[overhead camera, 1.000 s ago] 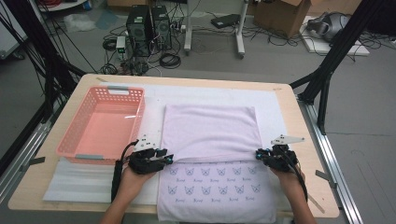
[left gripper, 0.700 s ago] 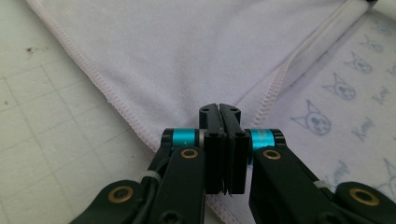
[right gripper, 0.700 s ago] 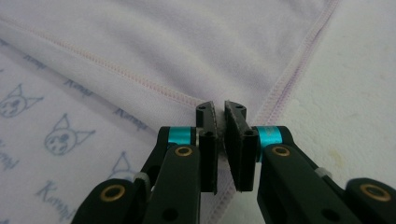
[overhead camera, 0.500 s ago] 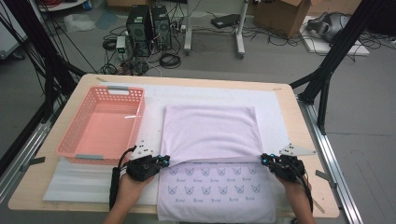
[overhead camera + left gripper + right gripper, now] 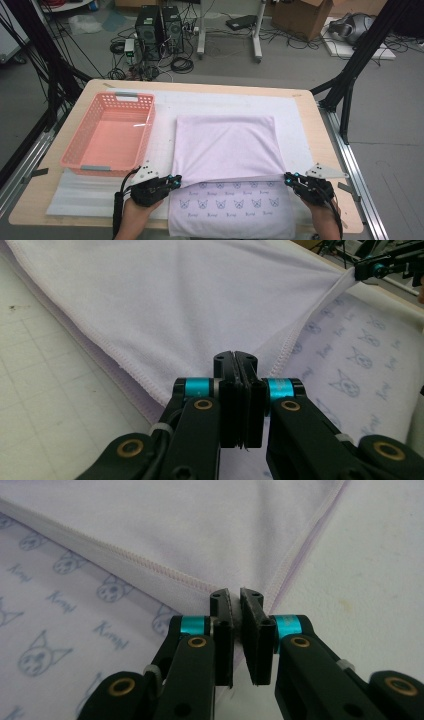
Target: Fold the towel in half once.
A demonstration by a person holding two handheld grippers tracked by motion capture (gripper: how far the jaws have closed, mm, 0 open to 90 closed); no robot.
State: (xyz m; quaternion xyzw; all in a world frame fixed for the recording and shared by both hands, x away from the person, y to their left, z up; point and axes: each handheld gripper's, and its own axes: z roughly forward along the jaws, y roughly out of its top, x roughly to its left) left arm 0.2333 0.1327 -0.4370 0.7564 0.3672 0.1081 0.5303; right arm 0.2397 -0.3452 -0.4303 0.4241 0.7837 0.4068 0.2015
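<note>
A lilac towel [image 5: 225, 145] lies on the white mat, its plain top layer folded over a layer printed with cat faces [image 5: 230, 205]. My left gripper [image 5: 177, 181] is shut on the near left corner of the top layer, and my right gripper [image 5: 287, 177] is shut on its near right corner. The hem is stretched taut between them. In the left gripper view the jaws [image 5: 235, 357] meet over the towel [image 5: 200, 295] corner, with the other gripper [image 5: 380, 267] at the far end of the hem. In the right gripper view the tips [image 5: 236, 597] pinch the towel [image 5: 200, 525] corner.
A pink plastic basket [image 5: 107, 135] stands empty to the left of the towel. The white mat [image 5: 295, 120] covers most of the wooden table [image 5: 330, 150]. Computers, cables and boxes sit on the floor beyond the far edge.
Both hands have drawn back towards the near edge of the table, and the top layer's near hem has come with them, covering more of the printed layer.
</note>
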